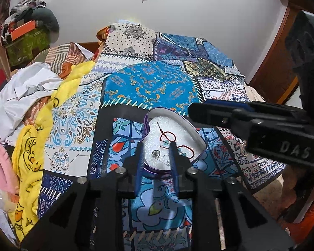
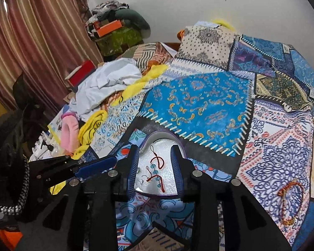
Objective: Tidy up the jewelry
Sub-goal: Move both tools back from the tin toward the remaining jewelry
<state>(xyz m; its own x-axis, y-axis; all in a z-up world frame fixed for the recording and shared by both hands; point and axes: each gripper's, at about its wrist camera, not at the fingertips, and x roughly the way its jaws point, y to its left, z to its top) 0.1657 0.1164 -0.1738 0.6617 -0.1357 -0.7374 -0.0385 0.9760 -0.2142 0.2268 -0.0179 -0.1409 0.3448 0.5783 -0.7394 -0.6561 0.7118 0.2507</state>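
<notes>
A shallow box with a purple rim (image 1: 173, 113) and white foam lining lies on the patchwork bedspread. In it are a red cord bracelet (image 1: 167, 136) with teal beads and a small silver piece (image 1: 156, 153). My left gripper (image 1: 156, 144) hovers over the box's near part, open, with nothing between its pads. The right gripper (image 1: 198, 109) reaches in from the right, over the box's right rim. In the right wrist view the right gripper (image 2: 155, 146) is open over the same box (image 2: 157, 135) and red cord (image 2: 159, 161). The left gripper (image 2: 106, 163) comes in from the left. An orange beaded bracelet (image 2: 291, 200) lies on the spread at the right.
Loose clothes are heaped on the left of the bed: a white cloth (image 1: 31, 87), a yellow duck-print fabric (image 1: 31, 161) and a pink item (image 2: 70, 129). Striped curtains (image 2: 31, 41) hang at the left, and a wooden door (image 1: 272, 62) stands at the right.
</notes>
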